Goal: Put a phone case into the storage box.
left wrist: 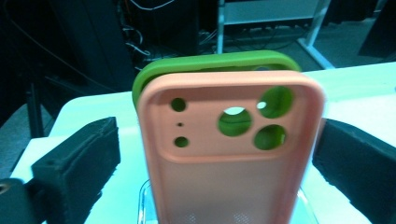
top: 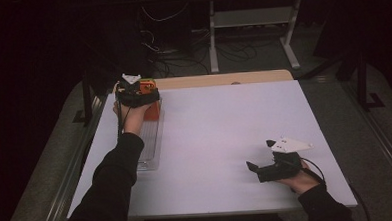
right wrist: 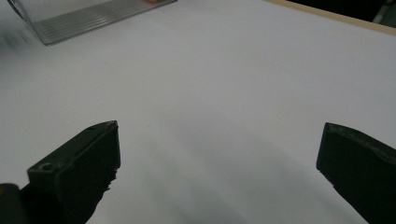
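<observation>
Pink case upright btwn wide-open left gripper jaws, untouched — green case behind; right gripper open, empty.

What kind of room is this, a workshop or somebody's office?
Most likely a lab or test room, not an office. A plain white table stands alone in a dark space, loose cables trail over the floor behind it, and a bare metal stand sits beyond them.

two phone cases stand upright one behind the other in a clear rack at the far left of the tabletop. the left gripper sits around them, fingers apart on either side. the right gripper rests near right, well apart from the rack.
</observation>
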Tool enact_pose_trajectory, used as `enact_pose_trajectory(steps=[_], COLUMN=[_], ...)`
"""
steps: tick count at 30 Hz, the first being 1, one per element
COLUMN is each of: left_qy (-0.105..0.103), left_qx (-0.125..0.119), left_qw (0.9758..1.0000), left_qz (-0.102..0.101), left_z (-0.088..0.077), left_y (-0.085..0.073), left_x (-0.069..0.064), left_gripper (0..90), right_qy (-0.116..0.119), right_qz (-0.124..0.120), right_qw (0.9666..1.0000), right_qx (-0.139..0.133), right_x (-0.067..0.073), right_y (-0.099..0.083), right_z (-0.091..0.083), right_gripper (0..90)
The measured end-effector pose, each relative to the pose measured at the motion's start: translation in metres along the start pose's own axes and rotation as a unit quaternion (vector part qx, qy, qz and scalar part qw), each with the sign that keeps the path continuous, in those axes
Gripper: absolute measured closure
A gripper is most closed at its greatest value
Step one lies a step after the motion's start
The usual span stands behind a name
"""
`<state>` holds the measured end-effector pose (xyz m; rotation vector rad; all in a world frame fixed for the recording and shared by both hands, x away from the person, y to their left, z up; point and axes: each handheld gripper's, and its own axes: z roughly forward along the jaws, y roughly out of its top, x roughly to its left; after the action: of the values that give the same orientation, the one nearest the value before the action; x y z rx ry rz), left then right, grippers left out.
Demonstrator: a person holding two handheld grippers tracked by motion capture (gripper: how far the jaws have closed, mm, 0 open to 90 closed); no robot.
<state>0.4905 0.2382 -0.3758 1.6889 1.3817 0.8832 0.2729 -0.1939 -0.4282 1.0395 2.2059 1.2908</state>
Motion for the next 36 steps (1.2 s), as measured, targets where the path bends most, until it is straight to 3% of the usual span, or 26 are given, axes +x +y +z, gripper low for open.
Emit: enact_pose_trajectory(steps=[2,6,9,12,20,22,26,27,36], left_qy=[-0.004,-0.017,-0.037,-0.070,-0.152,-0.170,-0.190,-0.197,-0.244], left_qx=[0.007,0.006,0.011,0.017,0.031,0.031,0.037,0.034,0.039], left_qw=[0.9999,0.9998,0.9993,0.9974,0.9873,0.9843,0.9793,0.9784,0.9657], left_qz=[0.009,0.004,0.001,0.000,0.036,0.036,0.058,0.054,0.081], left_z=[-0.002,-0.005,-0.011,-0.020,-0.048,-0.054,-0.064,-0.065,-0.084], left_y=[0.000,0.001,0.003,0.004,0.007,0.006,0.004,0.003,-0.007], left_x=[0.001,0.004,0.006,0.008,0.005,0.003,-0.002,-0.004,-0.014], left_gripper=[0.0,0.0,0.0,0.0,0.0,0.0,0.0,0.0,0.0], right_qy=[0.000,0.000,0.000,0.001,-0.001,0.000,0.003,0.004,0.003], right_qz=[0.001,0.000,0.000,0.004,0.000,0.000,0.004,0.006,0.002], right_qw=[1.0000,1.0000,1.0000,1.0000,1.0000,1.0000,1.0000,1.0000,1.0000], right_qx=[0.001,0.000,0.000,0.001,-0.002,-0.001,0.002,0.004,0.001], right_x=[0.000,0.000,0.000,0.000,-0.001,-0.001,-0.001,-0.001,-0.002], right_y=[0.000,0.000,0.000,0.000,0.001,0.001,0.001,0.001,0.002], right_z=[0.000,0.000,0.000,-0.001,-0.002,-0.002,-0.001,-0.001,-0.001], right_gripper=[0.0,0.0,0.0,0.0,0.0,0.0,0.0,0.0,0.0])
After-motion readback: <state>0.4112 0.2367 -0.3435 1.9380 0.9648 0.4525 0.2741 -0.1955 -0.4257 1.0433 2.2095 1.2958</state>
